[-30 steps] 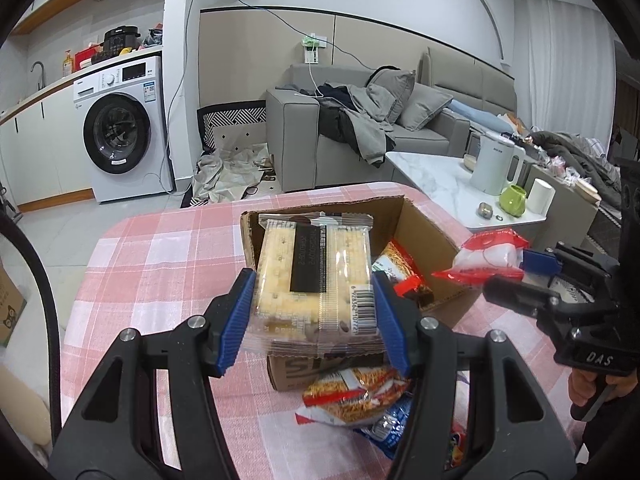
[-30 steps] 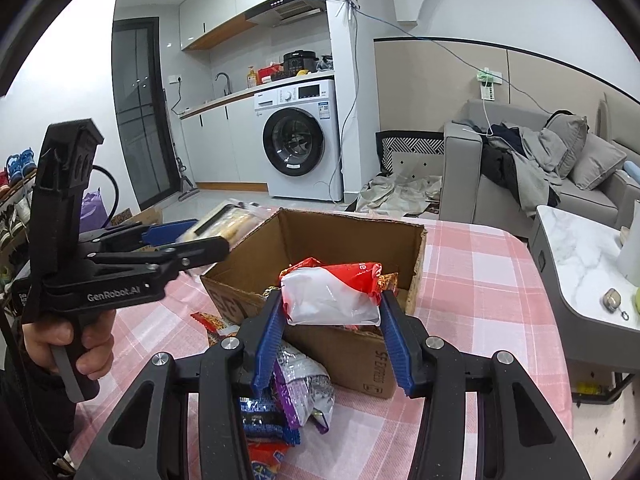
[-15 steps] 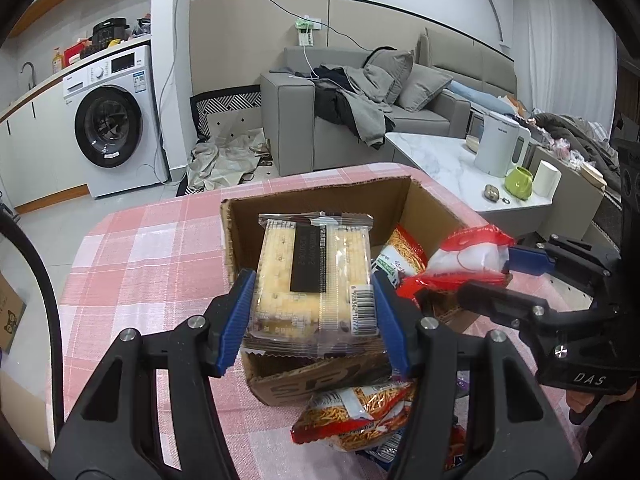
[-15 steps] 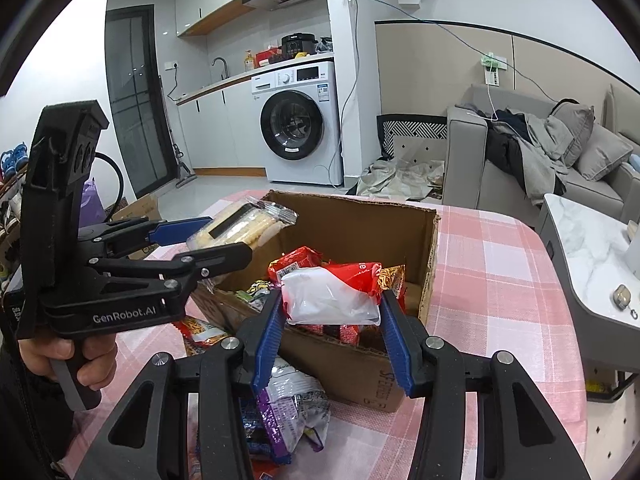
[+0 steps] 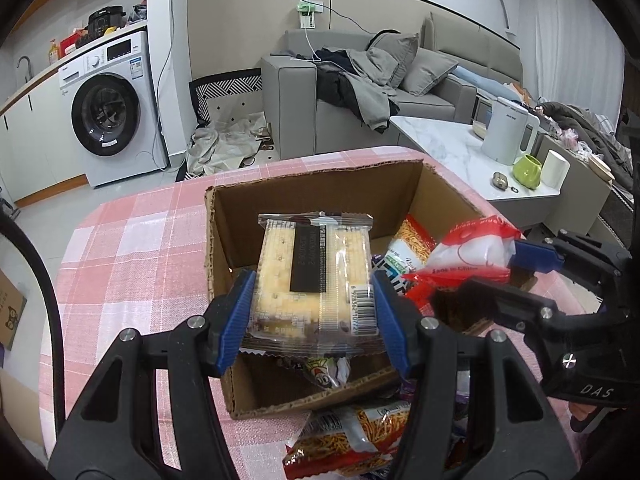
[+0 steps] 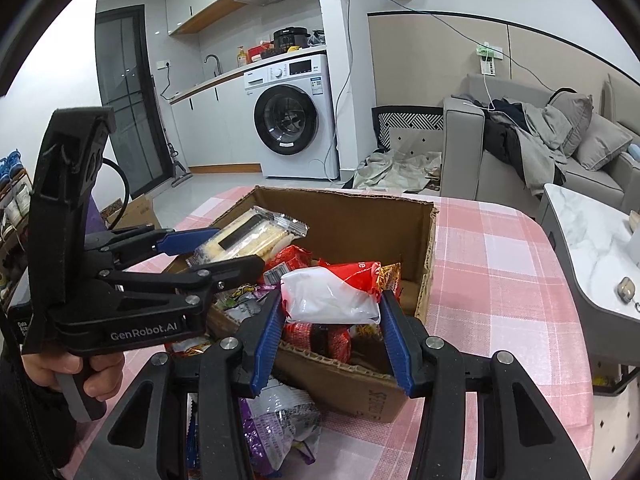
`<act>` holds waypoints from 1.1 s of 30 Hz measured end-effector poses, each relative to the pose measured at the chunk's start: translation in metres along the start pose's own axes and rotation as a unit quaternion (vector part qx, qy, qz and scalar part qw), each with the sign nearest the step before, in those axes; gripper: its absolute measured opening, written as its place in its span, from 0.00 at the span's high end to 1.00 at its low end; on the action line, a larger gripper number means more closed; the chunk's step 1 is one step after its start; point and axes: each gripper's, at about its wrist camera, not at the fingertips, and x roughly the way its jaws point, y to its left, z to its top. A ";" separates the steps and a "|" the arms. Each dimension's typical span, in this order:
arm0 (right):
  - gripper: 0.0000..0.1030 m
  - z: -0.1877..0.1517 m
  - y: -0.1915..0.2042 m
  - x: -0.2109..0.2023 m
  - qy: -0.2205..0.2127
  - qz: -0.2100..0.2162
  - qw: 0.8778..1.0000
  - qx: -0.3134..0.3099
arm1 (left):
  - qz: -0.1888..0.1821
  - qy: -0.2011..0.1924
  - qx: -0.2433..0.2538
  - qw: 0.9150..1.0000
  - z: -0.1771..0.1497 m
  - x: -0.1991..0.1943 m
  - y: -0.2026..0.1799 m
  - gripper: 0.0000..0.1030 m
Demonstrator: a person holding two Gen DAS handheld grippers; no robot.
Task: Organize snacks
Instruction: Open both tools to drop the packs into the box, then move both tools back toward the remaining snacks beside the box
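Partly done. Cardboard box [image 5: 316, 196] already holding several snack packets. Left gripper [image 5: 314, 316] clamped on cracker pack [image 5: 316, 276], right gripper [image 6: 332, 328] clamped on red-and-white bag [image 6: 332, 296], both above box, unreleased. Loose packets [image 5: 352, 440] left on near table [image 5: 132, 264].

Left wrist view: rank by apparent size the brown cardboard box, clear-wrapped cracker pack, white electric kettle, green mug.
1. Brown cardboard box, largest by far.
2. Clear-wrapped cracker pack, held in the left gripper right by the lens, so it looks inflated.
3. White electric kettle.
4. Green mug, smallest; kettle and mug sit farther away.
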 end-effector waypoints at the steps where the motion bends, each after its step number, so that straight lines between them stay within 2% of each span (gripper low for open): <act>1: 0.53 0.001 -0.001 0.002 0.001 -0.002 1.000 0.000 | 0.001 0.002 0.000 1.000 0.001 0.003 -0.001 0.46; 8: 0.53 0.004 -0.008 0.010 0.001 -0.003 1.000 0.004 | 0.008 0.007 0.004 1.000 0.003 0.013 -0.002 0.46; 10: 0.47 0.004 -0.008 0.007 -0.003 0.002 1.000 0.004 | 0.004 0.007 0.000 1.000 0.003 0.009 -0.001 0.44; 13: 0.45 0.003 -0.007 -0.001 -0.009 -0.009 1.000 -0.006 | -0.002 0.008 -0.008 1.000 0.002 0.002 0.002 0.27; 15: 0.38 0.003 -0.006 -0.007 -0.010 -0.016 1.000 -0.015 | -0.012 0.003 -0.009 1.000 0.000 -0.006 0.003 0.21; 17: 0.20 0.002 -0.004 -0.013 -0.013 -0.019 1.000 -0.020 | -0.010 -0.004 -0.008 1.000 -0.002 -0.017 0.002 0.19; 19: 0.06 -0.001 -0.004 -0.020 -0.007 -0.031 0.999 -0.023 | -0.004 -0.009 -0.004 1.000 -0.006 -0.028 0.001 0.12; 20: 0.03 -0.003 -0.004 -0.023 -0.004 -0.036 0.999 -0.020 | -0.002 -0.011 -0.003 1.000 -0.009 -0.033 0.002 0.03; 21: 0.02 -0.006 -0.005 -0.027 -0.005 -0.042 0.999 -0.015 | 0.001 -0.013 -0.005 1.000 -0.012 -0.038 0.002 0.01; 33: 0.00 -0.043 -0.013 -0.067 0.012 -0.064 0.998 0.006 | 0.013 -0.012 -0.028 0.999 -0.075 -0.100 0.027 0.01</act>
